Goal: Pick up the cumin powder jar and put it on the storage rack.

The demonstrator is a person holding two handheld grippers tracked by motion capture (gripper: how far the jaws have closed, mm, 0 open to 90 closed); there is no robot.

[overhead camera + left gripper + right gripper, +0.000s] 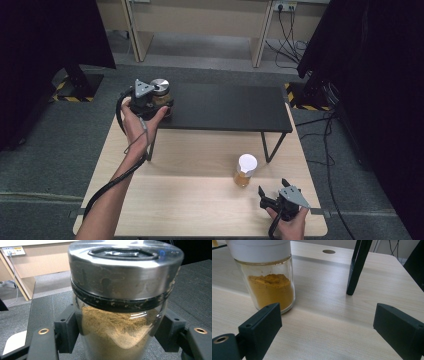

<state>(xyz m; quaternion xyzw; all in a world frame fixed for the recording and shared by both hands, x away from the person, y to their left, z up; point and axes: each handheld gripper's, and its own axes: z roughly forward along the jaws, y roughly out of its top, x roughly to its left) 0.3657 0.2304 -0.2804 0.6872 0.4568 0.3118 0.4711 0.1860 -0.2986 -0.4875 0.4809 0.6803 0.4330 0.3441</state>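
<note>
Steel-lidded jar (120, 310) of brown powder clamped in left gripper (150, 102) fingers (on the black shelf (230, 107)), right gripper (272, 192) fingers wide, white-capped jar (245, 170) just beside.

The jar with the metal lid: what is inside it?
The jar with the metal lid, gripped by the left tongs, holds tan powder, heaped unevenly. The lid hides the top part.

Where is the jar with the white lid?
The white-lid jar stands on the wooden table, right of middle in the high view, in front of the black shelf and just ahead-left of the open right gripper.
</note>
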